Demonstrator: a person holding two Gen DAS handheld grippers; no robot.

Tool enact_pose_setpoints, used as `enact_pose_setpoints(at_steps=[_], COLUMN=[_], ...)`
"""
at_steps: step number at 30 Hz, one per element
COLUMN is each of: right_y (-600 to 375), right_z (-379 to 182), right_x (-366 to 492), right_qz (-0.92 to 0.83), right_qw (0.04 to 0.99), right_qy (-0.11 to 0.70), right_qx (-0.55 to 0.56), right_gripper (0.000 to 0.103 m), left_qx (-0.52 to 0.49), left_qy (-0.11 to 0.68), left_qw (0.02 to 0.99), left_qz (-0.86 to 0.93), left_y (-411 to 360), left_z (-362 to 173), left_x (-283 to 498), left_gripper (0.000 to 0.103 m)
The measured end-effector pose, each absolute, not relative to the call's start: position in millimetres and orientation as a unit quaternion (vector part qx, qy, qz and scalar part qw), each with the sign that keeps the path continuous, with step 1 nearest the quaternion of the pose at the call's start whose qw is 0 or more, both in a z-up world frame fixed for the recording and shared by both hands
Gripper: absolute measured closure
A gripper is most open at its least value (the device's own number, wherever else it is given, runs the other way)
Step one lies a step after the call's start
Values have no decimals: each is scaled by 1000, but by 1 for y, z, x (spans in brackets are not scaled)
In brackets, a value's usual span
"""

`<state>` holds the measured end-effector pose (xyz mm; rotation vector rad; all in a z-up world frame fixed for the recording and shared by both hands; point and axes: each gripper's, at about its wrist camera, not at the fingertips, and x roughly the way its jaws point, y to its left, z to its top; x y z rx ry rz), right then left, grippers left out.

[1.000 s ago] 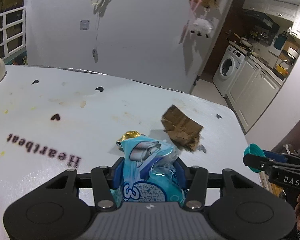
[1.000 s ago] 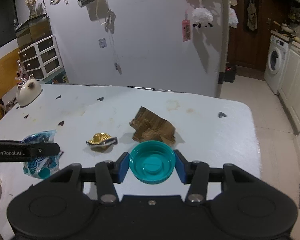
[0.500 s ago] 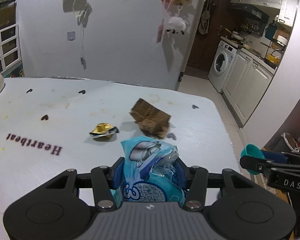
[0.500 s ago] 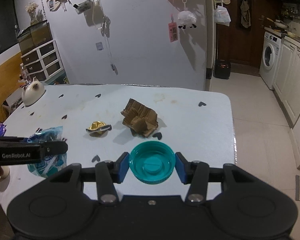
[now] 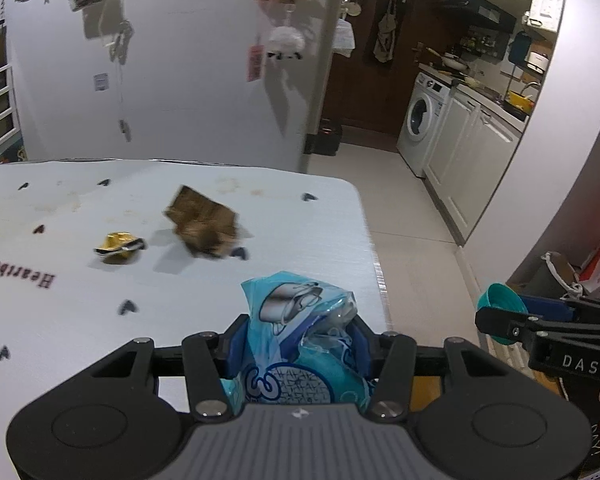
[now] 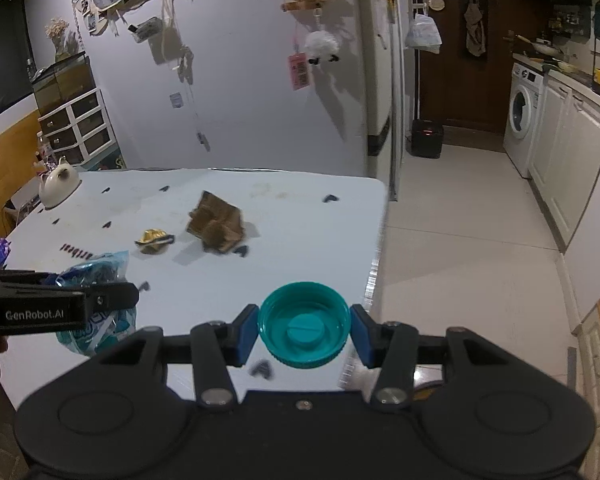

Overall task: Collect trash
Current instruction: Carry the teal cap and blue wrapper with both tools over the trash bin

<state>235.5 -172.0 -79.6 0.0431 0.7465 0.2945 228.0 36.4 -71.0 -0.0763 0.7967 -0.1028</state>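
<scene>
The left gripper [image 5: 298, 346], marked "GenRobot.AI", pinches a crumpled blue plastic wrapper [image 5: 300, 344] printed "3"; the right gripper [image 6: 304, 330], marked "DAS", clamps a teal plastic screw cap [image 6: 304, 330] above the white "Heartbeat" tablecloth [image 5: 100, 280].

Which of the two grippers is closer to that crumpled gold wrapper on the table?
Left. The left gripper, clamping a blue snack bag, is on the gold wrapper's side. The right gripper, holding a teal cap, is farther off at the table's edge.

On the table [image 6: 100, 200] we see the crumpled cardboard [image 6: 217, 224] just right of the foil wrapper [image 6: 153, 239] — washing machine [image 6: 522, 118] far right, behind.
</scene>
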Motion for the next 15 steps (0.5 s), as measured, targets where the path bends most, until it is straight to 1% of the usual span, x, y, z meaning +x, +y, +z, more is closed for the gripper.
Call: enact_pose_setpoints(at_steps=[15], right_y=[-309], right_z=[-91], right_x=[219], right_qz=[107], right_qw=[921], right_qy=[373], right_qx=[27], right_gripper=[53], left_qx=[-34], left_qy=[407], left_qw=[908], left_qz=[-92], left_y=[-91], left_z=[-94], left_x=[232], left_gripper=[51])
